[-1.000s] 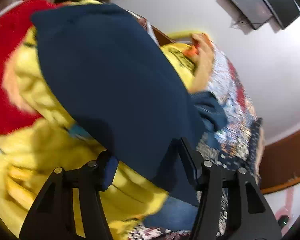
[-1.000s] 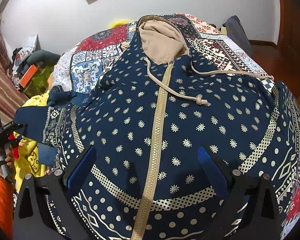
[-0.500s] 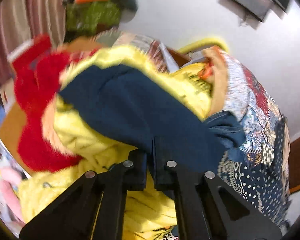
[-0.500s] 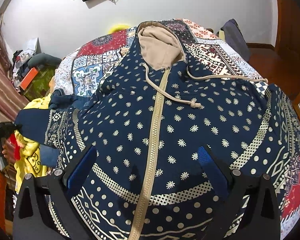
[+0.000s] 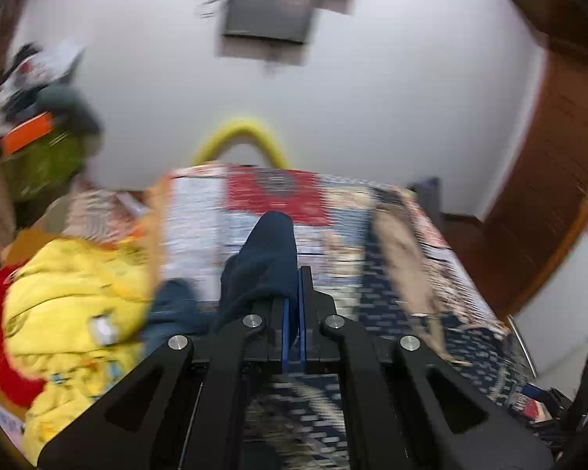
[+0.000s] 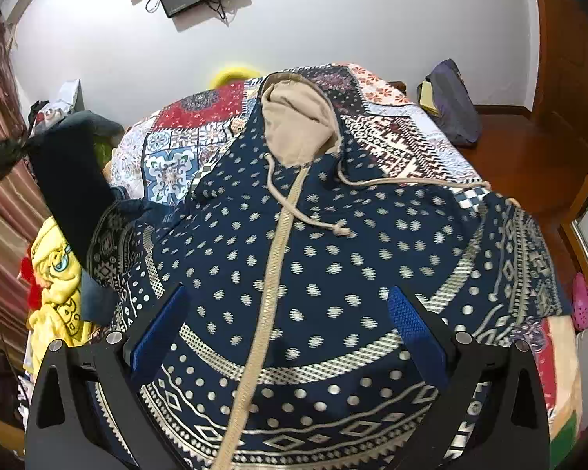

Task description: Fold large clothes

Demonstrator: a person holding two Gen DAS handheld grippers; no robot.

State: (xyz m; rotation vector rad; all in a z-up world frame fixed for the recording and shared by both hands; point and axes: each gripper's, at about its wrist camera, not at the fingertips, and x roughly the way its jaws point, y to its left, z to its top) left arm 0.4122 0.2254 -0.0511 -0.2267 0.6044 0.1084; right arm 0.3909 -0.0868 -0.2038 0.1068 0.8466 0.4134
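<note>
In the left wrist view, blurred by motion, the left gripper (image 5: 292, 315) sits at lower centre with its blue pads pressed together on a fold of plain navy sleeve cuff (image 5: 268, 250), which rises from between the jaws toward mid-frame; a crumpled yellow printed garment (image 5: 74, 305) fills the lower left, and the patchwork bedspread (image 5: 278, 196) stretches across the middle under a white wall with a dark wall-mounted screen (image 5: 268, 15) at the top. In the right wrist view, the right gripper (image 6: 288, 325) hovers at the bottom of the frame with its blue pads spread wide and nothing between them, above the navy hooded zip jacket with cream dots and geometric bands (image 6: 333, 243), which lies spread flat, front up, across the centre of the bed, its beige-lined hood (image 6: 298, 125) toward the top and its sleeve lifted at the left edge of the frame
</note>
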